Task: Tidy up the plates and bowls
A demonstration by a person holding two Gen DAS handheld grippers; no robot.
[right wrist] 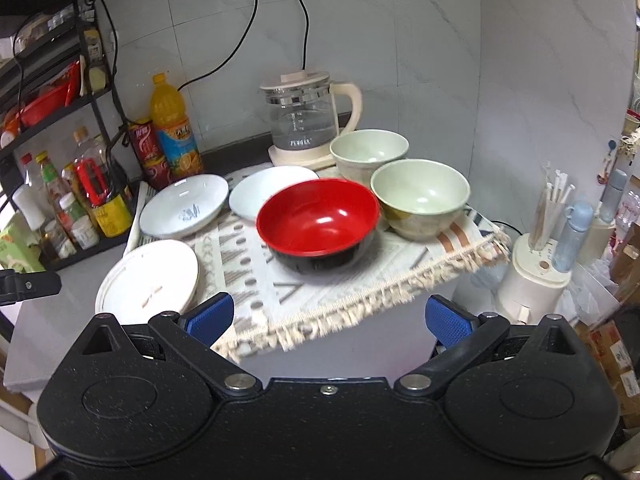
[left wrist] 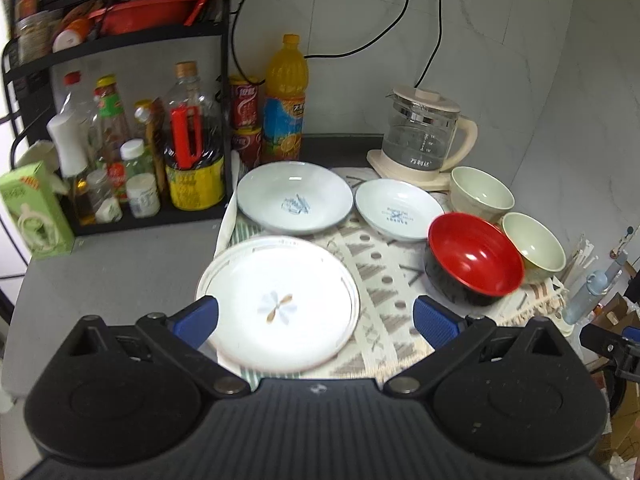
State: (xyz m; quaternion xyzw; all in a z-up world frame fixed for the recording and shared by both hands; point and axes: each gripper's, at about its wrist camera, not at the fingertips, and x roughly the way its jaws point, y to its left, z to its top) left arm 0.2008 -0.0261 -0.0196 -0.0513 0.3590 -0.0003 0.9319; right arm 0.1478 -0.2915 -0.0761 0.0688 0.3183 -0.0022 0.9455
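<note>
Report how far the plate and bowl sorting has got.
Done: nothing looks stacked yet. The flat plate, two shallow dishes, the red bowl and two pale green bowls each sit separately on the cloth.
In hand: nothing; the left tool and right tool are open and empty.
Left: all the grouping.

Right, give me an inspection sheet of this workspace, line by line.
Surface: grey counter with patterned mat.
Job's things: flat plate, two shallow white dishes, red bowl, two pale green bowls, all apart.
Clutter: glass kettle, juice bottle, condiment rack.
Grippers: left gripper and right gripper open, empty.
Cables: two black cords plugged in.
Surroundings: tiled wall.
</note>
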